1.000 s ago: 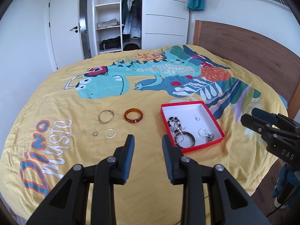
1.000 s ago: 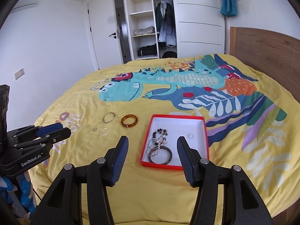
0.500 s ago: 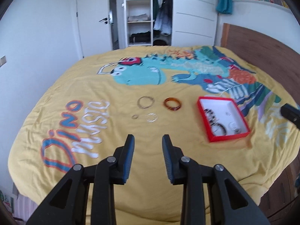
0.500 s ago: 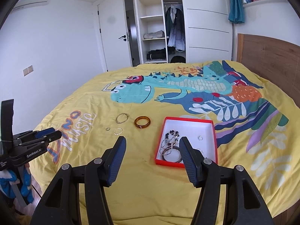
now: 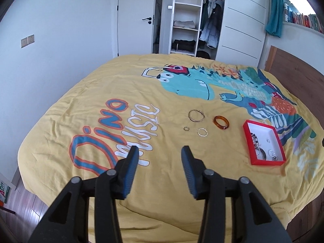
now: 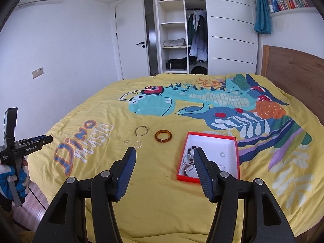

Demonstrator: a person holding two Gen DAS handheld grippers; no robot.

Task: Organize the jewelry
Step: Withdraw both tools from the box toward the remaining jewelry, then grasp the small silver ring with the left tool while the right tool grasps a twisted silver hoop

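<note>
Swinging left, my left gripper [image 5: 160,158] has just spread its empty jaws for the loose amber resin bangle [image 5: 221,122]; right gripper [image 6: 164,157] hangs released, empty, near the red cardboard box [image 6: 210,136].

Open left tool [image 5: 160,151], loose rings [image 5: 196,115], red box [image 5: 264,143]

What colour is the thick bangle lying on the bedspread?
Translucent amber-brown; the thick bangle shows best in the right wrist view.
</note>
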